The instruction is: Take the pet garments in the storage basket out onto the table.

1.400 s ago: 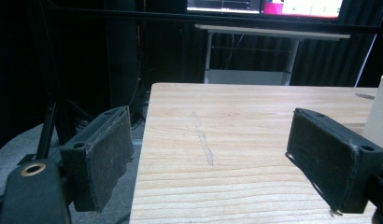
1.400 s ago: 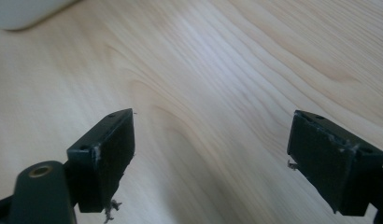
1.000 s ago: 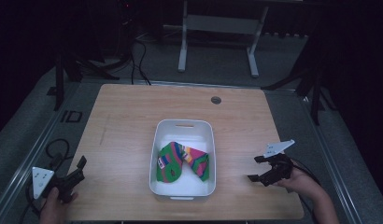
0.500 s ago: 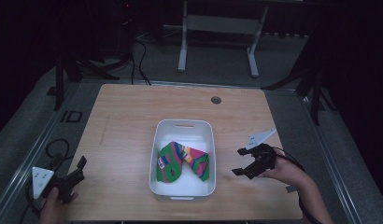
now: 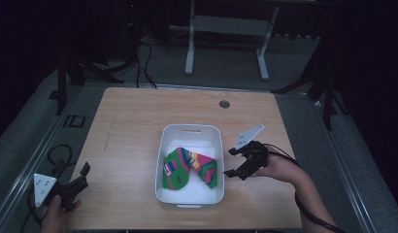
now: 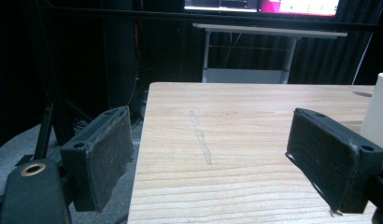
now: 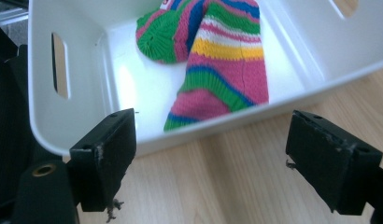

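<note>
Bare wooden surface (image 5: 134,145), white bin (image 5: 163,150) at centre. Inside bin: striped knit socks (image 5: 190,167), soft, light, floppy; likely best pinched at a cuff. Right gripper (image 5: 240,162) released, just beside bin. Left gripper (image 5: 80,178) released, well apart from bin.

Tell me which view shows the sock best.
The right gripper view: the striped sock lies close and sharp inside the white bin, though its top is cut off. The high view shows the whole sock, smaller. The left gripper view catches a bit of the bin.
</note>
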